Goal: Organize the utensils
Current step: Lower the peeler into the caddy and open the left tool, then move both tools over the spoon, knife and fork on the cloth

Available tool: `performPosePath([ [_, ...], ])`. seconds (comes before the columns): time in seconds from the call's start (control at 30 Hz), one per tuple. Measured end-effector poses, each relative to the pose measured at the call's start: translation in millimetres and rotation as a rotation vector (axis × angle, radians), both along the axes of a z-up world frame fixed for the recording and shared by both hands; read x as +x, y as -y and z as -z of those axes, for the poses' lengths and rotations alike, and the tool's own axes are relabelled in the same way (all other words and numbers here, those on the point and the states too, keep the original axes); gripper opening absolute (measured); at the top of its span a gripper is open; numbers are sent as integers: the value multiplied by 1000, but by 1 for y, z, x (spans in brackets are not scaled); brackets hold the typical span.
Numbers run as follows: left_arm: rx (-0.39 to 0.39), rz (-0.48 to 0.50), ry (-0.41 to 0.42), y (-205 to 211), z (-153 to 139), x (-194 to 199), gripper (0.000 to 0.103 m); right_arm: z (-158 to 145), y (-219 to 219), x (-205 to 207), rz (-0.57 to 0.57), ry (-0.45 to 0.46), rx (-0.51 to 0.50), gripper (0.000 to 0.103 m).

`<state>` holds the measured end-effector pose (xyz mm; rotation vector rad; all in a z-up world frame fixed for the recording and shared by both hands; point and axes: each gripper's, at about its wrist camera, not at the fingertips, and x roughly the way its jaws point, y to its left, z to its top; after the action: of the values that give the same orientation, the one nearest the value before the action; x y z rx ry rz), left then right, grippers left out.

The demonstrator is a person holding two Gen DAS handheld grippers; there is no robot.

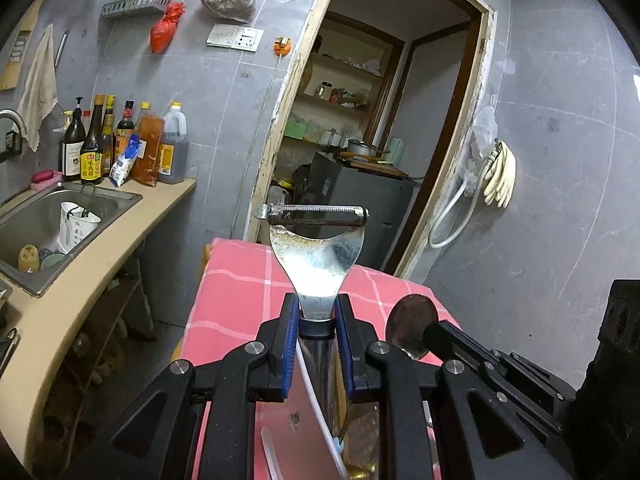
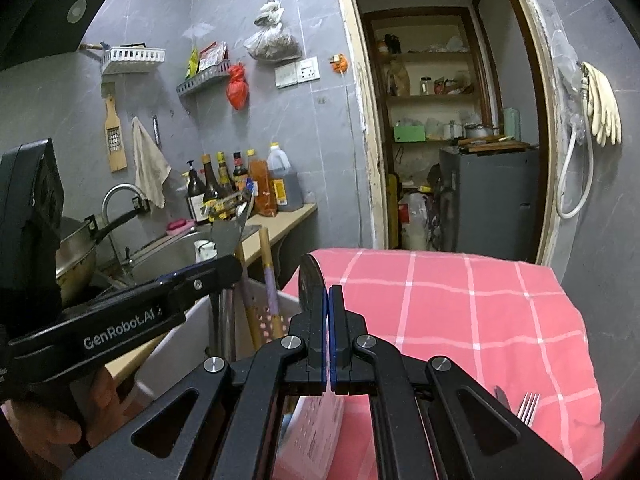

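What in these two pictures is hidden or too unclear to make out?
- Peeler handle: left wrist view, hidden between the left gripper fingers.
- Spoon handle: same view, covered by the right gripper.
- Fork: right wrist view, only the tines show; the gripper frame hides the rest.
- Basket contents: mostly blocked.

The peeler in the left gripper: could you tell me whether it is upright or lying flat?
Upright. The peeler rises from the left gripper, whose blue pads clamp its neck, blade bar level at the top.
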<state>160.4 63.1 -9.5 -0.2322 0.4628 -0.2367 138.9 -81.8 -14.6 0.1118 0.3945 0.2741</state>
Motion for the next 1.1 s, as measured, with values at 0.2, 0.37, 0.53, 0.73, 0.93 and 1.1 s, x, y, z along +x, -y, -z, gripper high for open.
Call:
performPosePath([
  [0.2, -14, -7, -20, -2, 2, -1, 26, 0, 8, -3, -21, -33, 8, 2],
  [0.37, -61, -26, -5, -7, -4, -10, 50, -2, 15, -4, -35, -54, 17, 3],
  [0.53, -67, -68, -6, -11, -12, -19, 58, -10, 26, -10, -28, -52, 36, 3],
  [0.73, -47, -56, 40, 4, -33, -35, 78, -27, 60, -29, 26, -14, 67, 47],
  [0.93, -39, 1, 80, 41, -47, -50, 97, -41, 109, -51, 108, 4, 39, 69],
  [1.1, -12, 62, 77, 79, -48, -56, 102, -44, 155, -67, 176, -13, 5, 84],
])
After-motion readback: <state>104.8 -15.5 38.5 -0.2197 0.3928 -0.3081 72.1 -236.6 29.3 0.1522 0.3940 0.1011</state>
